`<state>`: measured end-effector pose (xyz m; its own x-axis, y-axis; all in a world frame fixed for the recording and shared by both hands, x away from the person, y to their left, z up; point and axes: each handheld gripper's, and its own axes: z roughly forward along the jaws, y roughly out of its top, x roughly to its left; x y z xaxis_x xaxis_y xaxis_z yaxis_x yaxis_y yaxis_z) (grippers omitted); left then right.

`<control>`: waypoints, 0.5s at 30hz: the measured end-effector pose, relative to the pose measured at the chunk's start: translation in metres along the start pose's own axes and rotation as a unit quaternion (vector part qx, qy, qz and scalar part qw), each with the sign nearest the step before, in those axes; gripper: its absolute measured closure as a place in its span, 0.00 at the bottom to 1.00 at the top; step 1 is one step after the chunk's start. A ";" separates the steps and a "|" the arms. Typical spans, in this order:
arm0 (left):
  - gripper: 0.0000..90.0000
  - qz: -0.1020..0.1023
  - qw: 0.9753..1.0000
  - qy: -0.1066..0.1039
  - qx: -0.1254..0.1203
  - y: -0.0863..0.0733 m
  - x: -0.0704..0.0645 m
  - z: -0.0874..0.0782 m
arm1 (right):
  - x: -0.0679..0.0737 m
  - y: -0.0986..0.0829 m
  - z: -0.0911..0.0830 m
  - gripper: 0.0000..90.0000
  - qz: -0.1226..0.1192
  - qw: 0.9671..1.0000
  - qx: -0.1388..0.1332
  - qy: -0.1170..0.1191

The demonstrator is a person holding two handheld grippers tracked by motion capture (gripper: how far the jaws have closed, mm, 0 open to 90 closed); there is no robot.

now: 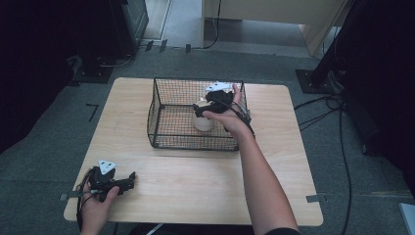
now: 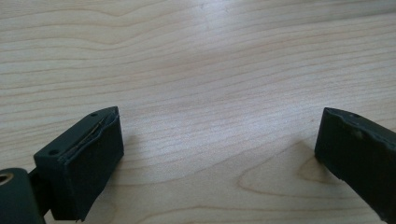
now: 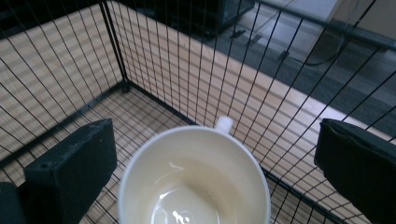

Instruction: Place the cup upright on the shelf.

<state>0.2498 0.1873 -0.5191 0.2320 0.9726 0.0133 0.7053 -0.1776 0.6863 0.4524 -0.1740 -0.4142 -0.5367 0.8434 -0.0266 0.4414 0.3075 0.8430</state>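
Near the table's [image 1: 195, 186] front left corner, the left gripper [image 1: 128, 178] rests low over bare wood, its fingers [image 2: 88, 158] spread wide and holding nothing. Toward the back edge stands a black wire basket [image 1: 171, 137]. Inside it sits a white mug [image 3: 196, 186], upright, with the right gripper [image 1: 198, 110] hovering above, fingers [image 3: 70, 172] wide apart either side of the rim, not touching.

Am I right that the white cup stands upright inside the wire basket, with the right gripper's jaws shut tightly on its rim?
Not quite: the right gripper is open, its jaws spread either side of the white cup without touching it, as the right gripper view shows. The cup does stand upright inside the wire basket.
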 end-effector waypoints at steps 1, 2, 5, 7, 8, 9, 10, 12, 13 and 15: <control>0.02 0.000 1.000 0.000 0.000 0.000 0.000 0.000 | 0.000 0.002 -0.003 0.00 0.001 1.000 -0.006 0.001; 0.02 0.000 1.000 0.000 0.000 0.000 0.000 0.000 | 0.000 0.002 -0.003 0.00 0.001 1.000 -0.006 0.001; 0.02 0.000 1.000 0.000 0.000 0.000 0.000 0.000 | 0.002 0.007 -0.012 0.00 0.007 1.000 -0.018 -0.001; 0.02 0.000 1.000 0.000 0.000 0.000 0.000 0.000 | 0.003 0.010 -0.019 0.00 0.015 1.000 -0.026 -0.002; 0.02 -0.001 1.000 0.000 0.000 0.000 0.000 0.000 | 0.003 0.012 -0.022 0.00 0.020 0.999 -0.030 0.000; 0.02 -0.001 1.000 0.000 0.000 0.000 0.000 0.000 | 0.004 0.013 -0.026 0.00 0.026 0.999 -0.033 0.001; 0.02 0.000 1.000 0.000 0.000 0.000 0.000 0.000 | 0.004 0.015 -0.030 0.00 0.030 0.999 -0.037 0.001; 0.02 -0.001 1.000 0.000 -0.001 0.000 0.000 0.000 | 0.006 0.017 -0.042 0.00 0.038 0.998 -0.052 0.003; 0.02 -0.001 1.000 0.000 -0.001 0.000 0.000 0.000 | 0.006 0.017 -0.042 0.00 0.038 0.998 -0.052 0.003; 0.02 -0.001 1.000 0.000 -0.001 0.000 0.000 0.000 | 0.011 0.016 -0.054 0.00 0.032 0.998 -0.062 0.003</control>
<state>0.2499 0.1871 -0.5192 0.2303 0.9731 0.0116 0.7045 -0.1749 0.6878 0.4150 -0.1835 -0.3718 -0.5151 0.8566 0.0321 0.3828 0.1964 0.9027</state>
